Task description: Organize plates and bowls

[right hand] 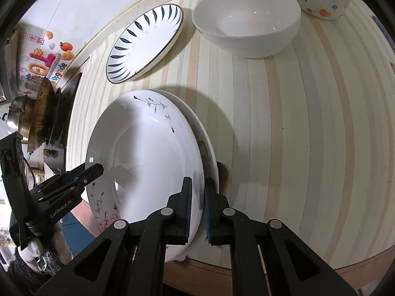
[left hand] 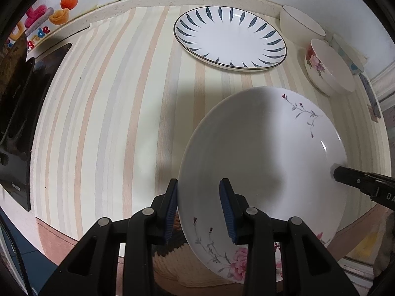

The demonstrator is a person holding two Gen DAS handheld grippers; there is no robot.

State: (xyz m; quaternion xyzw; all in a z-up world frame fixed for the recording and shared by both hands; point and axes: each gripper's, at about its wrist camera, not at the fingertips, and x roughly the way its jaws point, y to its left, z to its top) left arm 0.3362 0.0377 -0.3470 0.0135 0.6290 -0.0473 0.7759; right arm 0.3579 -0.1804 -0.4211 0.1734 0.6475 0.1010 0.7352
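Both claws, left claw (left hand: 198, 209) and right claw (right hand: 197, 207), on floral plate (left hand: 261, 162) rim.

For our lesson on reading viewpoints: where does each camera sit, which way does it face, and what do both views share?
Left wrist: on the left gripper, facing the back wall across the striped counter; the right gripper shows.
Right wrist: on the right gripper, facing likewise; the left gripper shows.
Shared: white floral-sprig plate, blue-leaf-patterned oval plate.

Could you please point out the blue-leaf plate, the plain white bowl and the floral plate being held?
Blue-leaf plate (left hand: 229, 37): left wrist view, on its white centre.
Plain white bowl (right hand: 246, 22): right wrist view, on its inner bottom.
Floral plate (left hand: 261, 153): left wrist view, on its bare white centre.
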